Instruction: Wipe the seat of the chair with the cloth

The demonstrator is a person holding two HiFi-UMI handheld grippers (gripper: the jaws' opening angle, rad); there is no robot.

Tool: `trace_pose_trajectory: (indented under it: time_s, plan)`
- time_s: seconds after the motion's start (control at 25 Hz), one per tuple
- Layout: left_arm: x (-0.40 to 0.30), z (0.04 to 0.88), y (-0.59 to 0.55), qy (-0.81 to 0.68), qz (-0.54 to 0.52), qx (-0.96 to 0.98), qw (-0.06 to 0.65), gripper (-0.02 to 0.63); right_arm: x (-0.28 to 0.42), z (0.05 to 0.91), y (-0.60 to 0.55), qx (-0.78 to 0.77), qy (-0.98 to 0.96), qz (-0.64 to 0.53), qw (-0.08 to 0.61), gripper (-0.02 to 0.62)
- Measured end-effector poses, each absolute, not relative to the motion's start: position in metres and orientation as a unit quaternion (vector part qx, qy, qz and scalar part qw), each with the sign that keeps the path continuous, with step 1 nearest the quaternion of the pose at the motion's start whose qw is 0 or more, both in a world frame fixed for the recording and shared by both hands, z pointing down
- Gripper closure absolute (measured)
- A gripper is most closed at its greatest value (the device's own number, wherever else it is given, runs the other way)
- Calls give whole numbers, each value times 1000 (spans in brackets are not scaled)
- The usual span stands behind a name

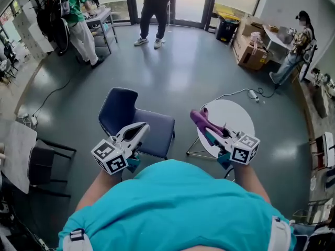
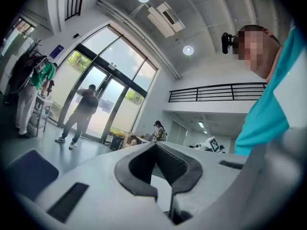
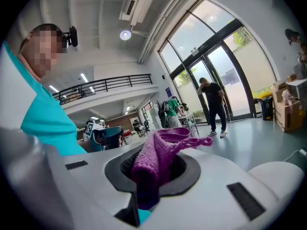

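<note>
1. Approach step, as I judge it: the cloth (image 1: 201, 120) is not yet on the chair (image 1: 121, 109).
2. Right hand-held gripper (image 1: 208, 130) pinches the cloth above the round surface (image 1: 238, 116), at the chair's 3 o'clock.
3. Left hand-held gripper (image 1: 140, 128) is pressed together and empty, by the 7 o'clock edge of the seat (image 1: 157, 129).
4. Next I'd carry the cloth toward 9 o'clock and lower it flat onto the seat.

A round white table (image 1: 238, 114) stands on the grey floor (image 1: 172, 67). A white cord (image 1: 235, 93) lies just behind it. A black chair (image 1: 44, 163) is at the floor's left edge. Brown boxes (image 1: 250, 54) sit near the far right corner. A person in dark clothes (image 1: 155, 9) stands at the glass doors (image 1: 191, 1). A person in a green top (image 1: 78, 14) is far left. A third person (image 1: 294, 48) is far right.
</note>
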State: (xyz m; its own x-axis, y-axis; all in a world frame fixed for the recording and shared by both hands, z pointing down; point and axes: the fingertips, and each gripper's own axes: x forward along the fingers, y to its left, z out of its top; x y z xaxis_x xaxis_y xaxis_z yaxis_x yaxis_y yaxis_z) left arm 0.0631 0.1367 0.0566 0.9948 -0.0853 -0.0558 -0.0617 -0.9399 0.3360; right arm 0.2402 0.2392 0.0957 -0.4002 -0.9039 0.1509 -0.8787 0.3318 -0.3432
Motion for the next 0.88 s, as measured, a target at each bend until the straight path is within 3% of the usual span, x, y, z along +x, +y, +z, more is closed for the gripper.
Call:
trace_pose_trajectory:
  time_s: [0.2,0.88]
  plan:
    - [56,68,123,-98,-25,979,175,603,243,110,204,-497,841,-211,29,545]
    - [-63,111,-31,-145,-54,971,181,601,128,117,29,-470,850,-229,-58,545]
